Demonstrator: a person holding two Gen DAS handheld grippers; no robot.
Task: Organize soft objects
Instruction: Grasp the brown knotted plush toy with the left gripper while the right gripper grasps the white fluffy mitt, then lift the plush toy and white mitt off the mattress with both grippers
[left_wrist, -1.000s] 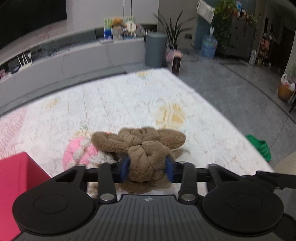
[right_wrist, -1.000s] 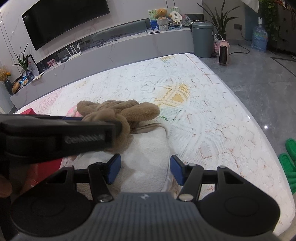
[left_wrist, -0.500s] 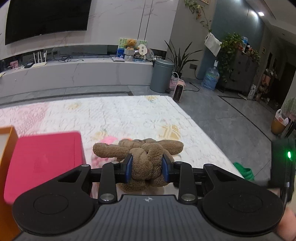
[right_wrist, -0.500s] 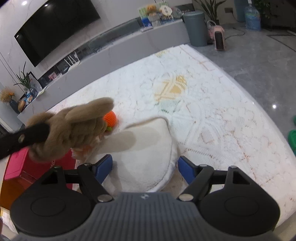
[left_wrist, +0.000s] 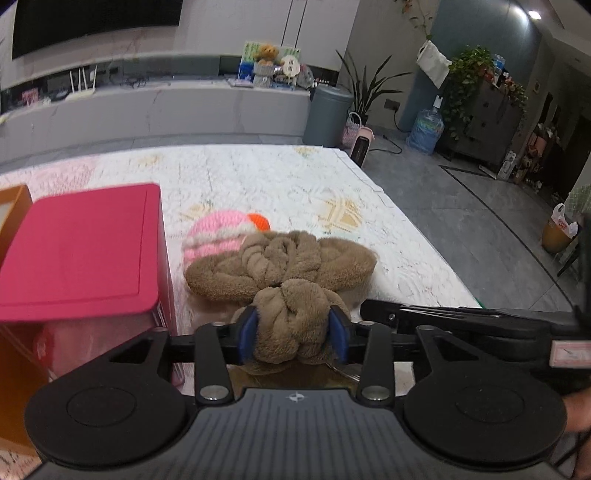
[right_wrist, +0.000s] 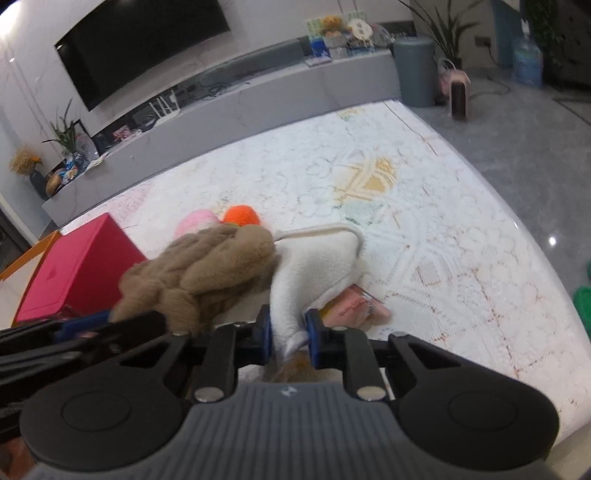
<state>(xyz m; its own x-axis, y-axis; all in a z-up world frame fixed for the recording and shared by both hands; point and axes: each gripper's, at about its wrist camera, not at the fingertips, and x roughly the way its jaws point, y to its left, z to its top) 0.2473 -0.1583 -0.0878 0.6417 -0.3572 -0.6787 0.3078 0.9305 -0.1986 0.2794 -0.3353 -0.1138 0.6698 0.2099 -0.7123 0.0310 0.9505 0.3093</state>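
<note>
Both hands are busy with soft things, so the sorting is under way but looks far from done. The left gripper (left_wrist: 293, 334) is squeezing a brown knotted plush toy (left_wrist: 280, 266) between its blue fingers (left_wrist: 246, 334), and its jaws have just been widening with the toy's bunched end between them; the pads are pressing into the pile. The right gripper (right_wrist: 289, 338) has just been closing and is now pinching the near edge of a white fleece cloth (right_wrist: 314, 266), the fingers standing narrow.

The toy is hanging just above the patterned mat (right_wrist: 406, 206), beside a pink lidded box (left_wrist: 79, 251) whose lid is on (nothing is visibly put away yet). A pink and white knitted ball (left_wrist: 214, 236) and an orange knitted piece (right_wrist: 241, 215) are lying on the mat behind it, waiting their turn.

The plush is thick and ropy, twisted into fat braided loops that are giving easily under the pads.
</note>
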